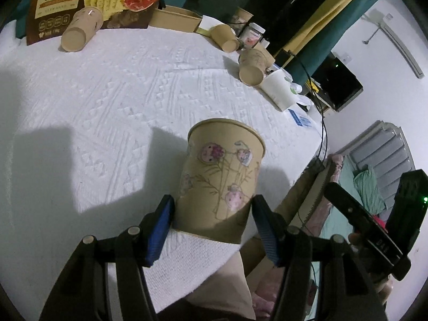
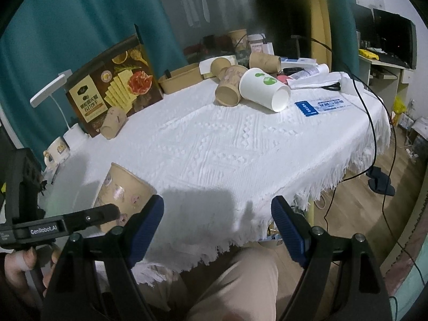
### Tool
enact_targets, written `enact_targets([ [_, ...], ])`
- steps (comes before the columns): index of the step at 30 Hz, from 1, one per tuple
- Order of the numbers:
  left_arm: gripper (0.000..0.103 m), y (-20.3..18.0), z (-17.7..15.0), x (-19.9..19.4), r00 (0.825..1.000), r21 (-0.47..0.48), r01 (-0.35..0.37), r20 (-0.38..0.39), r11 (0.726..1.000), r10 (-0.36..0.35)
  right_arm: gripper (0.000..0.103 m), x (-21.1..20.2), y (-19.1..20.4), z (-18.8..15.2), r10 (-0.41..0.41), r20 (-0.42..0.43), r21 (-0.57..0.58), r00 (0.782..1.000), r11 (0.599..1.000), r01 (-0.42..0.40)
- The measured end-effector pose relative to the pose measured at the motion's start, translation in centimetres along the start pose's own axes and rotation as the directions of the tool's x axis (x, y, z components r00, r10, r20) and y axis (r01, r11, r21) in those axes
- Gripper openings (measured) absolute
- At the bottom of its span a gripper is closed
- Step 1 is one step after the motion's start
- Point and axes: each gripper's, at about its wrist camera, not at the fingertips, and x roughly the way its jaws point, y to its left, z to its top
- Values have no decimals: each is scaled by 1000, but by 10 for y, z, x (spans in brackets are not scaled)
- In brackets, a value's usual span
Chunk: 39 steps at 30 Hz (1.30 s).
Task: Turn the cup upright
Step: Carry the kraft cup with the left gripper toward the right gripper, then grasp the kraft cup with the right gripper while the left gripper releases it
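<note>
A brown paper cup with pink flower drawings stands upright, rim up, near the front edge of the white tablecloth. My left gripper has its blue pads on both sides of the cup's lower part and is shut on it. The same cup shows at the lower left of the right wrist view, with the left gripper's black body in front of it. My right gripper is open and empty over the table's front edge.
Several brown cups lie on their sides: one by the cracker box, others at the back. A white cup lies sideways. A cardboard tray, a blue card and cables are nearby.
</note>
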Motion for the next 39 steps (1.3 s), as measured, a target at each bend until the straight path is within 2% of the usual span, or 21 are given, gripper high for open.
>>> enact_targets([
  [5, 61, 3, 0, -4, 1000, -10, 30, -9, 1000, -30, 81, 4, 5, 1, 0, -18, -13, 1000, 1000, 0],
  [9, 62, 5, 0, -16, 996, -2, 90, 18, 996, -90, 81, 10, 6, 2, -11, -40, -20, 999, 1000, 10],
  [12, 73, 10, 1, -27, 991, 1, 121, 50, 993, -121, 81, 15, 6, 3, -6, -67, -16, 998, 1000, 5],
  [15, 75, 17, 3, -36, 989, -5, 130, 72, 991, -129, 81, 23, 11, 5, 68, -117, 21, 991, 998, -66],
  [17, 75, 23, 5, -42, 985, -13, 148, 89, 989, -146, 81, 29, 18, 5, 151, -156, 56, 976, 988, -143],
  [20, 75, 31, 6, -55, 982, -5, 142, 123, 990, -140, 81, 36, 35, 8, 230, -198, 89, 953, 972, -216],
  [22, 75, 40, 7, -65, 983, 8, 106, 152, 994, -106, 81, 41, 47, 12, 255, -214, 110, 943, 965, -237],
  [25, 75, 55, 9, -81, 981, 34, 13, 195, 999, -19, 80, 51, 65, 20, 273, -222, 124, 936, 960, -251],
  [27, 75, 67, 8, -93, 969, 47, -74, 238, 996, 61, 80, 60, 78, 24, 274, -245, 133, 930, 960, -248],
  [30, 75, 86, 9, -107, 951, 43, -163, 272, 986, 145, 81, 77, 92, 26, 257, -296, 139, 920, 965, -225],
  [35, 75, 120, 8, -117, 929, 3, -244, 287, 970, 233, 81, 105, 111, 28, 206, -351, 106, 913, 978, -180],
  [39, 75, 143, 6, -119, 934, -38, -238, 266, 970, 240, 81, 121, 120, 28, 191, -386, 88, 902, 981, -170],
])
